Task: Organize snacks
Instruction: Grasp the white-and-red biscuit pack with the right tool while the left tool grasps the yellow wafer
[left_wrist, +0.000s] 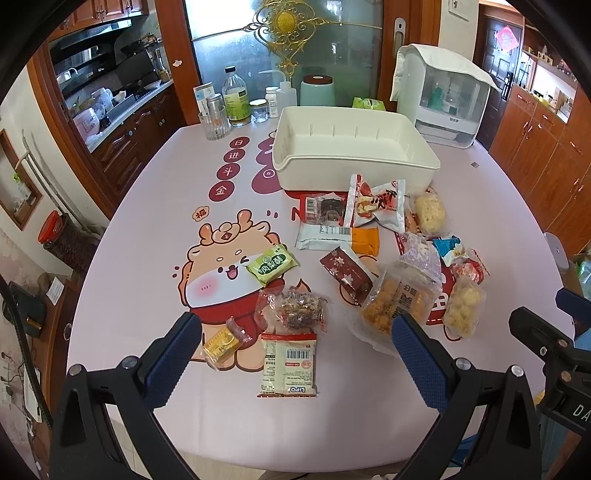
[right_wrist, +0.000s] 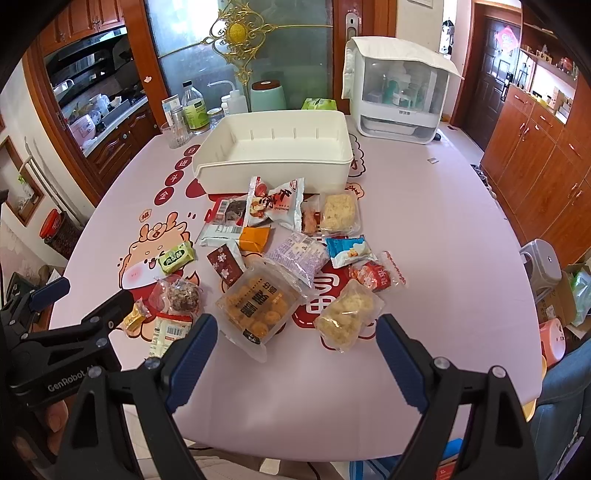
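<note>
Both tongs gape wide, empty; the white bin (right_wrist: 273, 162) lies lengthwise left to right.

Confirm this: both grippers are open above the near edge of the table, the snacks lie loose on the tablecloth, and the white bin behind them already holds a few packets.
One thing is wrong: the white bin holds nothing; the right wrist view shows its bare floor. The rest stands: left gripper and right gripper are open, and the snacks lie loose on the tablecloth.

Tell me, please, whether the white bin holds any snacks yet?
Empty: the bin's bare white floor shows in both views, and every snack lies on the table.
</note>
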